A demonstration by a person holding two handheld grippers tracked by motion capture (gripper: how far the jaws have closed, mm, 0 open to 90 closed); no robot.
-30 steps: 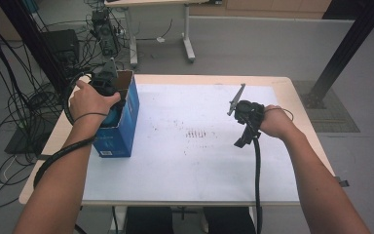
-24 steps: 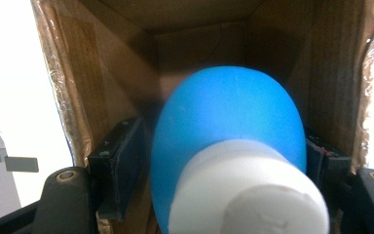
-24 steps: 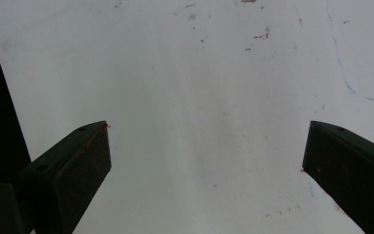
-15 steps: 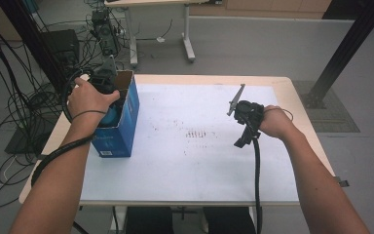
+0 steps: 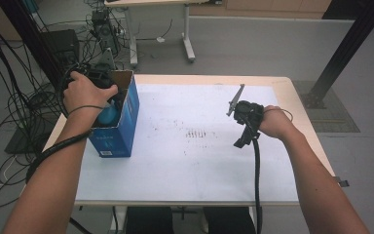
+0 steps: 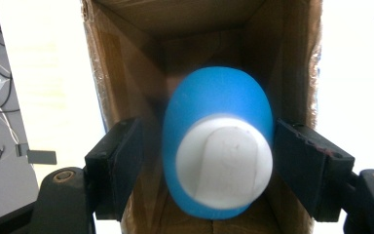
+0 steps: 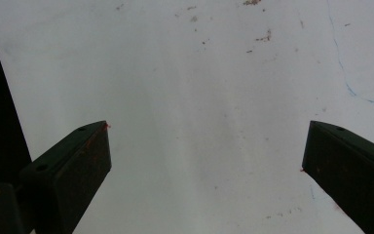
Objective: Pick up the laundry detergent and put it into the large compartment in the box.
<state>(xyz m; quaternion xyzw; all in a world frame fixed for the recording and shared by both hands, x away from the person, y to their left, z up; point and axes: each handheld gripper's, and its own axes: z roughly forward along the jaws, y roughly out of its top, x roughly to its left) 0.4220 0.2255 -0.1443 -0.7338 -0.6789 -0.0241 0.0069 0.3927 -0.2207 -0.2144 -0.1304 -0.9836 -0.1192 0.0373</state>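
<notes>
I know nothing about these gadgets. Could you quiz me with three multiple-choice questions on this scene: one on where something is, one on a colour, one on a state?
1. Where is the box?
A. table's left edge
B. table's middle
C. on the floor

2. What colour is the bottle's cap?
A. red
B. white
C. black

3. How is the right gripper?
A. shut on a pen
B. shut on the box
C. open, holding nothing

Answers:
1. A: the high view shows it by the left edge, under the left gripper.
2. B: the left gripper view shows a white cap on a blue body.
3. C: its fingers stand wide apart over the bare table.
</notes>
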